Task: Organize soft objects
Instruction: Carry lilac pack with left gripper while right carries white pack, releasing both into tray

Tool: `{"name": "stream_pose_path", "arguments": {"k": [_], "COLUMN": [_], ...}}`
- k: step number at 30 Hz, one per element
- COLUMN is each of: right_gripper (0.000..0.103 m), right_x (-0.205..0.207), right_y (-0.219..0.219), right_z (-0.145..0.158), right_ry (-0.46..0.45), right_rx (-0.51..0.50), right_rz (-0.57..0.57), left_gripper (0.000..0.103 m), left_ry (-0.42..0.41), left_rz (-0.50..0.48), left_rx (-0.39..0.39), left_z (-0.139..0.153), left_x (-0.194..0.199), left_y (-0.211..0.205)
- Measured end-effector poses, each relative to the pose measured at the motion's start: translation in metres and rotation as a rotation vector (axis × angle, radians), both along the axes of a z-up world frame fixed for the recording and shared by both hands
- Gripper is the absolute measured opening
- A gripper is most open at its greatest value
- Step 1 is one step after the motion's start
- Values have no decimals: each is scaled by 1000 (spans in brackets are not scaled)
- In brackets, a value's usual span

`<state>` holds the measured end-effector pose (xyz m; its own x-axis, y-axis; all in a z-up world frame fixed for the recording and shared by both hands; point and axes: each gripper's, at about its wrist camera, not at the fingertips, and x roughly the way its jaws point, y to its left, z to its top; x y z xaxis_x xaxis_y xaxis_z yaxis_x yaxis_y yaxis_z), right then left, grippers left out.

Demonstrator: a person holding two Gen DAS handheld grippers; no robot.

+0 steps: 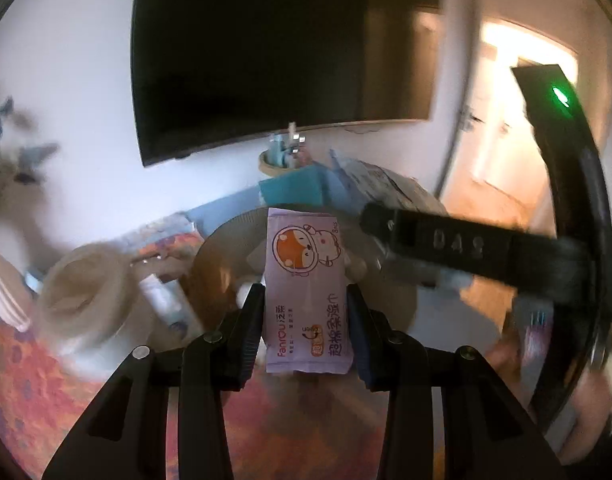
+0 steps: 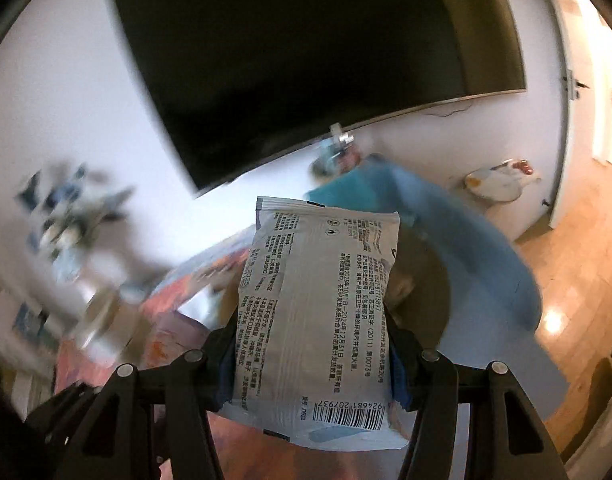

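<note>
In the left wrist view my left gripper (image 1: 305, 296) is shut on a small purple wet-wipe pack (image 1: 306, 264) printed with a cartoon fox. The pack stands upright between the pads, above a round brown basket (image 1: 218, 256). In the right wrist view my right gripper (image 2: 312, 332) is shut on a larger white wipe pack (image 2: 318, 300). Its back, with black print and a barcode, faces the camera, and it hides most of both fingers. Both views are blurred by motion.
A dark TV (image 1: 266, 52) hangs on the white wall. On the patterned cloth (image 1: 22, 380) are a white roll (image 1: 82, 292), a tube (image 1: 166, 304) and a teal box (image 1: 294, 188). A blue cloth (image 2: 474, 264) lies right; black housing (image 1: 466, 244) crosses the left wrist view.
</note>
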<state>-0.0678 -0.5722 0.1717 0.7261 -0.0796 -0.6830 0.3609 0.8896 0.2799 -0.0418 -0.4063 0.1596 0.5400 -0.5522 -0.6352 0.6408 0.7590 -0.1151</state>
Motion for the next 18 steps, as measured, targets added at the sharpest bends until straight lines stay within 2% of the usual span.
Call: {"name": "stream_pose_path", "arguments": {"k": [4,8,11,12,13,16,18], "right_gripper": [58,59,70,74,80,86,86], "right_x": [31,49,55,55,53,38,25], "right_y": [-31,-53,-63,-65,-66,-66,-66], "right_z": [-13,-36,-49,-51,-51,-44,-38], "right_ry": [29,66,84,83,81,60,42], "right_rx": [81,139,178,184,182,144,143], "right_rz": [-13,-5,31,38,41,34,29], "left_gripper": [36,39,58,72,81,84,84], "left_ry": [38,-3,3,8,6,-7,-6], "left_rz": [89,160,160,158,150,118,63], "left_rx": [32,81,116,118,102,62,44], "left_z": [-12,-28,-38,-39,-38,-30,-24], "left_x": [37,63,72,73,70,50,34], "left_y": [-34,-50,-58,-58,-57,-55,-53]}}
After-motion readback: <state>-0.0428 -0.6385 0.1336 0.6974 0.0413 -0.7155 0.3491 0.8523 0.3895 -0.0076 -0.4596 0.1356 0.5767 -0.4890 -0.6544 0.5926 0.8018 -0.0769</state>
